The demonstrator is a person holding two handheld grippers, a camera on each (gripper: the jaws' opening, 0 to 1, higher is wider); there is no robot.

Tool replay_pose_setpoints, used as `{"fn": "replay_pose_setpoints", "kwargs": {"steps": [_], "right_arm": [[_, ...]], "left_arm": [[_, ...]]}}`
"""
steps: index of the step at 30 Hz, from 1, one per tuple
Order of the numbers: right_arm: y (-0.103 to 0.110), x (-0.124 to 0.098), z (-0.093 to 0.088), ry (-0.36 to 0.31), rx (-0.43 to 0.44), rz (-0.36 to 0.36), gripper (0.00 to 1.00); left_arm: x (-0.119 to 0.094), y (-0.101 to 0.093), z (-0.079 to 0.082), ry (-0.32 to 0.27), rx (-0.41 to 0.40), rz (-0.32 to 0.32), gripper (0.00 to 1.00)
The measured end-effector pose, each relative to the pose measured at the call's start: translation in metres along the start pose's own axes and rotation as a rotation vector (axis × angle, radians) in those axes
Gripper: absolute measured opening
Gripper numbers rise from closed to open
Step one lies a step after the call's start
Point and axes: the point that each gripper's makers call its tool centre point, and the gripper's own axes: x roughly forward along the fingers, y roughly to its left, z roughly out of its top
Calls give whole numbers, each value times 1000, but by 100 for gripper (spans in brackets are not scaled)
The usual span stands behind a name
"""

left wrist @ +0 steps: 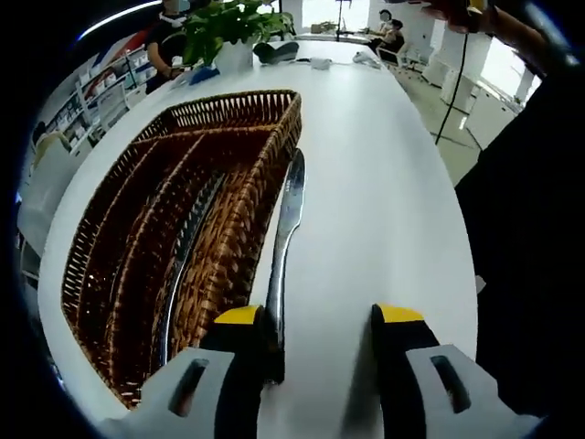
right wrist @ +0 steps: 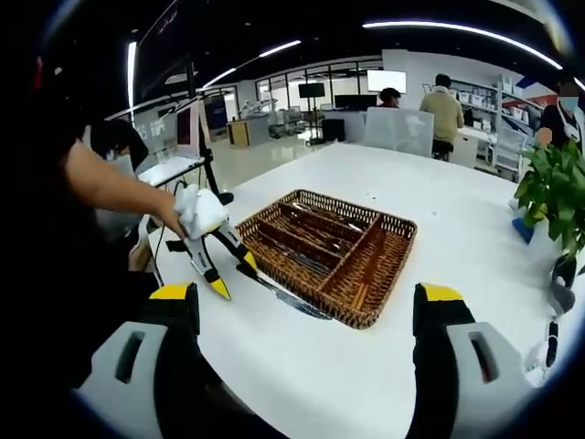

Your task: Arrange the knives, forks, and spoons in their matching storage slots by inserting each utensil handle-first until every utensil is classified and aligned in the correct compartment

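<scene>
Knife (left wrist: 285, 240) lay on the table (left wrist: 384, 210) just beside the wicker tray (left wrist: 274, 146), handle against one finger of the left gripper (left wrist: 320, 329), jaws spread. Closing squarely on the handle looked wise; right gripper (right wrist: 306, 306) hung open, well apart.

Open-plan office or lab space. Indicated by a long white tabletop (right wrist: 384, 357), linear ceiling lights (right wrist: 457, 29), wall-mounted monitors (right wrist: 388, 80), and shelving with boxes (left wrist: 87, 96) along one side. Further marked by several people (right wrist: 444, 110) standing or seated at workstations in the background, a tripod stand (right wrist: 203, 137) near the tabletop edge, and a potted plant (left wrist: 228, 27).
</scene>
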Motion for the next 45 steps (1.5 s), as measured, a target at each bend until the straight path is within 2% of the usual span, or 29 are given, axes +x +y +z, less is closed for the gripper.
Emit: {"fn": "replay_pose_setpoints", "kwargs": {"steps": [3, 4, 9, 16, 18, 21, 24, 30, 32, 33, 38, 41, 45], "right_arm": [[2, 2, -1, -2, 10, 0, 100], [4, 3, -2, 0, 11, 4, 100], [8, 4, -2, 10, -3, 16, 100], [7, 5, 1, 8, -3, 14, 100], [8, 6, 1, 9, -4, 17, 100], [9, 7, 2, 8, -6, 20, 100], [11, 8, 3, 5, -8, 24, 100], [12, 8, 1, 8, -7, 26, 100], [12, 7, -1, 15, -7, 26, 100], [12, 7, -2, 18, -5, 28, 100], [11, 6, -2, 16, -1, 24, 100], [11, 6, -3, 16, 0, 23, 100], [13, 9, -2, 12, -1, 29, 100]], "left_arm": [[5, 1, 6, 1, -37, -3, 39], [5, 4, 8, -5, -1, 4, 37], [5, 5, 10, 7, 15, -9, 28], [4, -6, 6, 26, 30, -45, 9], [3, -10, 5, 31, 43, -53, 9], [0, -16, -1, 54, 120, -87, 9], [-4, -25, -9, 107, 185, -128, 8], [-2, -27, -7, 163, 198, -111, 10], [1, -28, -1, 148, 224, -111, 18], [3, -31, 2, 143, 235, -124, 18], [8, -32, 8, 144, 255, -140, 14], [9, -36, 9, 133, 309, -159, 11], [10, -40, 9, 166, 318, -149, 7]]}}
